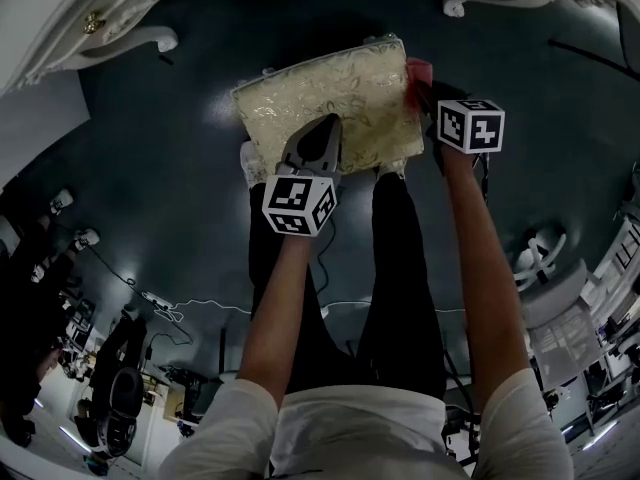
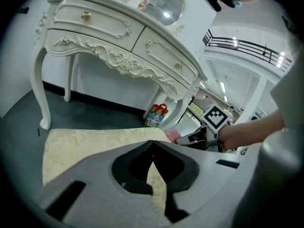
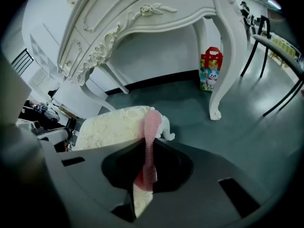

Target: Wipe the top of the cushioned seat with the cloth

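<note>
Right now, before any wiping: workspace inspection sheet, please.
Surface: cushioned seat, cream patterned top, no dirt seen.
Job's things: pink cloth, hanging at the seat's right edge.
Clutter: nothing seen on the seat.
Grippers: left hand-held gripper shut, empty, over the seat, contact unclear; right hand-held gripper shut on the cloth.
Cables: loose cable on the floor beside the person's legs.
Surroundings: white dressing table behind the seat, gift bag beneath it.

Ahead of right gripper [image 3: 146, 144]: carved white wooden dressing table [image 3: 142, 13] blocks. Dark glossy floor [image 3: 247, 132] on its right: open.
</note>
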The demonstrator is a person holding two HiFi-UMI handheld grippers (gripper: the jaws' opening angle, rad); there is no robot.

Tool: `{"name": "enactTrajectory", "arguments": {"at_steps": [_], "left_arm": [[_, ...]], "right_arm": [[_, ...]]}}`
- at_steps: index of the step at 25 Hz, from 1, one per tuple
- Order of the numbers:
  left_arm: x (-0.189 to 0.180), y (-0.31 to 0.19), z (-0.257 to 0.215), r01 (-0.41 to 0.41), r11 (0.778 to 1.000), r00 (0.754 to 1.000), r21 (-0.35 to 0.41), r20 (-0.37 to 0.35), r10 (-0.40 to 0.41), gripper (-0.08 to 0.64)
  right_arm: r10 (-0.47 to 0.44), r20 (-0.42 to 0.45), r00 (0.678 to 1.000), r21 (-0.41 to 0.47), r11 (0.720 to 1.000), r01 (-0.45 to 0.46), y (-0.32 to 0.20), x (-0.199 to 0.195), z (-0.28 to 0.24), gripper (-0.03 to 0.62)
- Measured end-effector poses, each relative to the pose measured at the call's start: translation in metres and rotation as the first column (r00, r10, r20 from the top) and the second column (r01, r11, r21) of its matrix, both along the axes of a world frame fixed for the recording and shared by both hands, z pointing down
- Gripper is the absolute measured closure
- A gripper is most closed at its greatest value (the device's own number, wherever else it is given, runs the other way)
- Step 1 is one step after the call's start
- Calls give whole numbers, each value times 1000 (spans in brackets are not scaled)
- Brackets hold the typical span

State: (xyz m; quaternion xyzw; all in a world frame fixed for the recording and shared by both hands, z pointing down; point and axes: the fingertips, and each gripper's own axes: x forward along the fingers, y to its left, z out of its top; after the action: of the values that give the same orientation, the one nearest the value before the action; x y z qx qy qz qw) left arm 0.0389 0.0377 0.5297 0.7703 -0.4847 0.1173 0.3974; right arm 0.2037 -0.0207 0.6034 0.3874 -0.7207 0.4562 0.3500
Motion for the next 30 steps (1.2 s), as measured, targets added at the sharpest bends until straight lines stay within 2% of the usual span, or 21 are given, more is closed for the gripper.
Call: {"name": "enactTrajectory", "arguments": {"at_steps": [5, 9, 15, 19, 23, 30], "left_arm": [[-48, 11, -5, 77, 997, 997, 8, 18, -77, 549], [-93, 27, -11, 107, 994, 993, 16, 48, -107, 549], [-174, 52, -9, 194, 981, 977, 14, 86, -194, 549], [-213, 65, -13, 236, 972, 966, 19, 105, -236, 549], [-239, 75, -16, 263, 965, 958, 24, 110, -264, 549], [-255, 83, -21, 264, 964, 958, 35, 105, -266, 549]], "right_arm": [[19, 108, 994, 37, 999, -23, 7, -53, -31, 555], [-27, 193, 981, 21, 999, 24, 37, -130, -46, 555], [-109, 270, 957, -38, 992, 124, 98, -248, -32, 555], [-190, 236, 953, -47, 977, 207, 124, -298, -23, 555], [-263, 181, 948, -63, 959, 278, 144, -331, -14, 555], [-315, 69, 946, -81, 944, 320, 153, -343, 6, 555]]}}
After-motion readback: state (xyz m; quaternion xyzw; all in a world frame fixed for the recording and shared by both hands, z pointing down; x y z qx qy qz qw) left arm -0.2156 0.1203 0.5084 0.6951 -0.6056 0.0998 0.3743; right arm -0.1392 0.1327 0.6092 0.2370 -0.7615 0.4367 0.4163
